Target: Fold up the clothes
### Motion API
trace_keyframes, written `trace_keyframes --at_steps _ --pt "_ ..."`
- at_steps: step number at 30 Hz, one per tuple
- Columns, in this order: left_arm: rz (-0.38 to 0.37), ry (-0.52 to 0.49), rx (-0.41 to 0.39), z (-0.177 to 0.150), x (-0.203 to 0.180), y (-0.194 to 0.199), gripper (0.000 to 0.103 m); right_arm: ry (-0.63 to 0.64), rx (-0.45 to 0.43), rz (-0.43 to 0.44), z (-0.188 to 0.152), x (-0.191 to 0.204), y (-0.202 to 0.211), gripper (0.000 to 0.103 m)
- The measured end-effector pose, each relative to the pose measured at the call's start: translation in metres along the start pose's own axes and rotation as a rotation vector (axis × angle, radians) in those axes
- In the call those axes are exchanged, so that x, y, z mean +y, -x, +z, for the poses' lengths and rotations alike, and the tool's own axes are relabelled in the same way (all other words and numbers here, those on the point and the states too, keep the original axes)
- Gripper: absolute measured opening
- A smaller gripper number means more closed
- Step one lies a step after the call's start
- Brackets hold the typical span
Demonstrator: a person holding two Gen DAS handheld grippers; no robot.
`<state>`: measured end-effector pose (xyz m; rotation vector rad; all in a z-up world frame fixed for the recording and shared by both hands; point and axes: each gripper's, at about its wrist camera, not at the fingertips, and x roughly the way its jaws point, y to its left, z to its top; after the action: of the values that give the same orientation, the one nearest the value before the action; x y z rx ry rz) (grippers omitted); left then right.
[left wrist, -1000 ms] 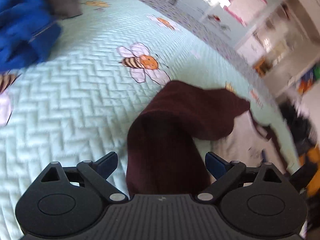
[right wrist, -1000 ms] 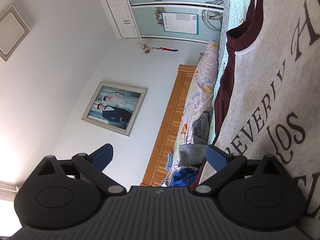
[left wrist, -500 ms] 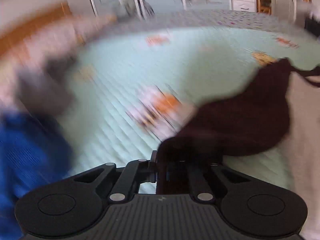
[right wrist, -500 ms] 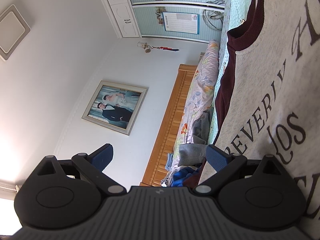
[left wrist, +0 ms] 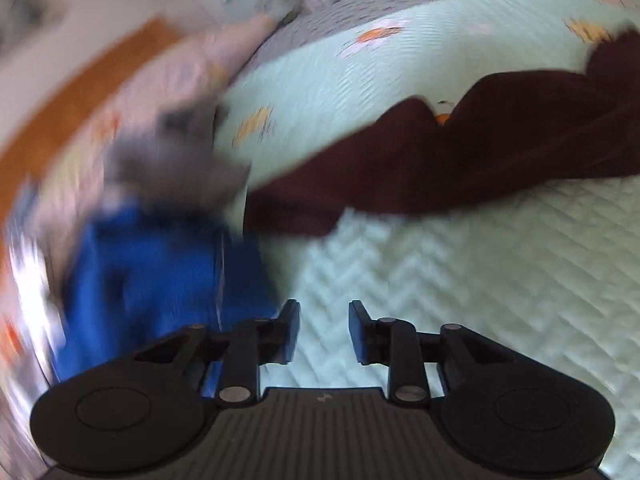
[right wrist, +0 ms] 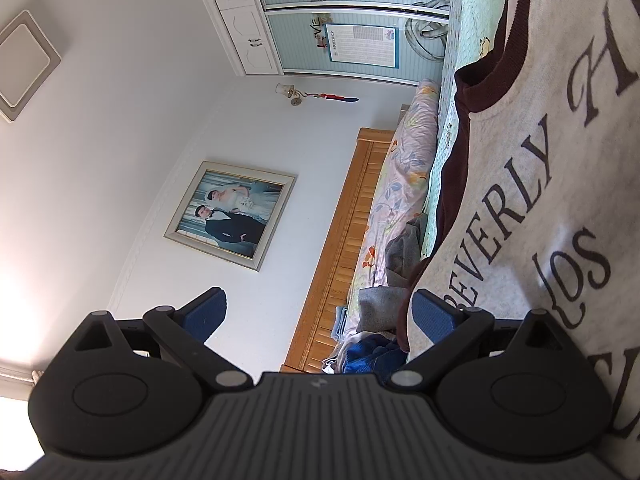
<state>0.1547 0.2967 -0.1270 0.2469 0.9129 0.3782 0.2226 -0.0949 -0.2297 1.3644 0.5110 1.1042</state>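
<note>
Motion blur smears the left half of the left wrist view: the blue garment (left wrist: 160,272), the grey cloth (left wrist: 176,156) above it and the orange-brown headboard (left wrist: 80,92) are only colour patches, and the prints on the mint quilt (left wrist: 460,280) cannot be made out. The maroon sleeve (left wrist: 440,160) runs off the right edge there. In the right wrist view the grey sweatshirt (right wrist: 560,208) is cut by the right and top edges, so its lettering breaks off after "BEVERLY", and the wall charts' (right wrist: 362,46) print is too small to read.

Heavy motion blur is seen in the left view; the right is sharp, daylit, glare bottom-left; edges bowed.
</note>
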Motion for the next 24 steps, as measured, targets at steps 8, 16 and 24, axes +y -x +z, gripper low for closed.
trace_keyframes --at_steps 8,16,24 --pt "-0.421 0.79 -0.102 -0.048 0.058 -0.002 0.072 -0.003 -0.003 0.004 -0.001 0.0 -0.002 0.099" --pt "-0.447 0.995 -0.247 0.018 0.057 -0.047 0.095 -0.003 -0.002 0.01 -0.001 -0.001 -0.003 0.1" --pt "-0.426 1.11 -0.245 0.042 0.082 -0.088 0.097 -0.002 0.0 0.011 0.0 -0.002 -0.003 0.1"
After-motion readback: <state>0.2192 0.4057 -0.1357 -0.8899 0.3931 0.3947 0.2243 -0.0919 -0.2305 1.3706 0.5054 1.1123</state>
